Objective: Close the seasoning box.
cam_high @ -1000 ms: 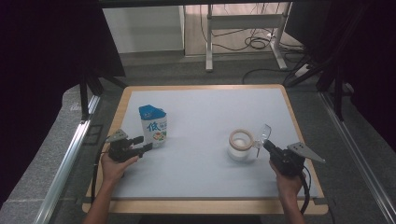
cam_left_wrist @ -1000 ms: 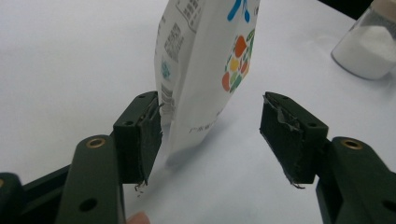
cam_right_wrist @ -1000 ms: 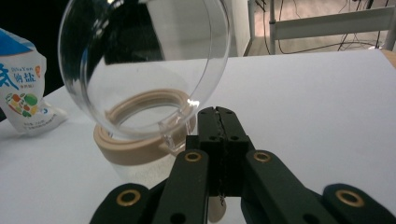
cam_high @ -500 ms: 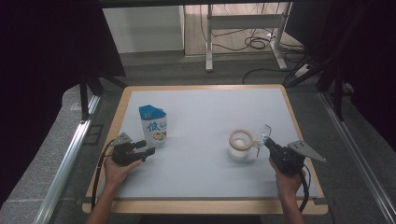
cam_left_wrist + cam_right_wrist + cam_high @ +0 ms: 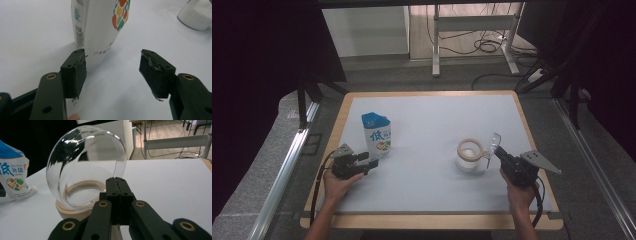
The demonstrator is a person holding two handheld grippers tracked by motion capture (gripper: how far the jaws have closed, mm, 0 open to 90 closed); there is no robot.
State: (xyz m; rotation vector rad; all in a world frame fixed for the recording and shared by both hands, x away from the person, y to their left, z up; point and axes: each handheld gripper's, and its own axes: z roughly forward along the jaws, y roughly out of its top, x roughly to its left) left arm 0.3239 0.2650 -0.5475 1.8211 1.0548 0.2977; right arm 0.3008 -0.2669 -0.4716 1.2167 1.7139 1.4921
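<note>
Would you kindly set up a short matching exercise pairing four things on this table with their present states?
Things:
1. left gripper
2. right gripper
3. salt bag
4. jar

States:
A. standing upright, blue top
B. shut on the clear lid
C. open, jaws apart just short of the bag
D. uncovered, wooden rim showing

Pairs: 1-C, 2-B, 3-A, 4-D

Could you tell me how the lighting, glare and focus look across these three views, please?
High view: the white table is evenly lit, its surroundings nearly black, the picture slightly soft. Left gripper view: the jaws are sharp, while the salt bag and jar beyond are a little blurred. Right gripper view: bright glare streaks the rim of the clear lid, which warps the wooden ring behind it.
</note>
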